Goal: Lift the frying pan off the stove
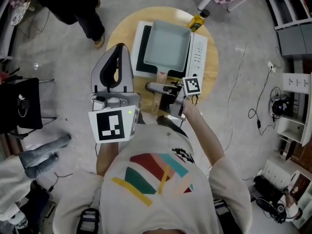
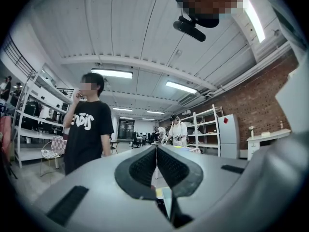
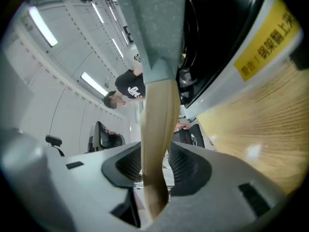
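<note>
A square grey-green frying pan [image 1: 165, 45] sits on a white stove [image 1: 199, 52] on a round wooden table [image 1: 122, 28]. Its wooden handle [image 1: 161, 75] points toward me. My right gripper [image 1: 158, 87] is at the handle's end. In the right gripper view the handle [image 3: 159, 124] runs between the two pads of the right gripper [image 3: 157, 163], which press on its sides. The pan's underside [image 3: 154, 23] and the stove's edge [image 3: 227, 91] lie beyond. My left gripper [image 1: 118, 48] is held up at the table's left with its jaws together; in its own view the left gripper [image 2: 156, 151] holds nothing.
A yellow oil bottle [image 1: 197, 21] stands at the table's back right, beside the stove. A person in black [image 1: 78, 9] stands behind the table on the left. A black chair [image 1: 22, 104] is at the left, and a cable [image 1: 234, 101] lies on the floor at the right.
</note>
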Demonstrator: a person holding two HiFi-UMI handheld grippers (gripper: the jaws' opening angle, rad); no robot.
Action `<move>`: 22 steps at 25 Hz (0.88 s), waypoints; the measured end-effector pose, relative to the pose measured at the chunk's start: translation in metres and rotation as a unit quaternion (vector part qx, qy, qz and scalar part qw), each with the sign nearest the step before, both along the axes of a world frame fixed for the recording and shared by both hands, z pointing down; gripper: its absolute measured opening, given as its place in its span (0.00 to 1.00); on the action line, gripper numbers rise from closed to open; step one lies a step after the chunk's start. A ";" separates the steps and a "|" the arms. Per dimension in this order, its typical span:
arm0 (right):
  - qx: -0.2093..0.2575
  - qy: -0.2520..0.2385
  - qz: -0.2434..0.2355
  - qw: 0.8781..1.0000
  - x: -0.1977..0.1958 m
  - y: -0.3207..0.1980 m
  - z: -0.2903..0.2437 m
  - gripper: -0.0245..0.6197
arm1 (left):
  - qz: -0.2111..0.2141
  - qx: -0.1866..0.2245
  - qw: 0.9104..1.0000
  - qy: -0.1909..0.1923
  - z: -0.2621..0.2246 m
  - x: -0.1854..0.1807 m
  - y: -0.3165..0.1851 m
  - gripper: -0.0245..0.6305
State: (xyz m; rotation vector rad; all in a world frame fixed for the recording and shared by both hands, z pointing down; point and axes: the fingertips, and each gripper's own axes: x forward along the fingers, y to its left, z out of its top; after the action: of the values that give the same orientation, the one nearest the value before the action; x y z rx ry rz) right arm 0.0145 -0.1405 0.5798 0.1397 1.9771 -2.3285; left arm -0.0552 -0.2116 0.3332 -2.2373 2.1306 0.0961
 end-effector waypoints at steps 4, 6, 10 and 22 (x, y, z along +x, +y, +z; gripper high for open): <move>-0.005 0.001 -0.004 1.000 -0.003 0.001 0.001 0.17 | 0.000 -0.003 1.000 0.002 0.001 0.000 0.000 0.04; -0.008 0.002 -0.008 1.000 -0.004 0.001 0.001 0.12 | 0.000 -0.003 1.000 0.003 0.001 0.000 0.000 0.04; -0.004 0.005 -0.009 1.000 -0.006 0.002 0.000 0.06 | 0.000 -0.004 1.000 0.005 0.003 -0.001 0.000 0.04; 0.011 0.011 -0.004 1.000 -0.007 0.000 0.001 0.05 | 0.004 -0.009 1.000 0.009 0.009 -0.001 -0.004 0.04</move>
State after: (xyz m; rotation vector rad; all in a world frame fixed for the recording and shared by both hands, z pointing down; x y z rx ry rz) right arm 0.0078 -0.1403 0.5810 0.1243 2.0163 -2.3240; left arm -0.0559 -0.2156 0.3427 -2.2646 2.1395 0.0990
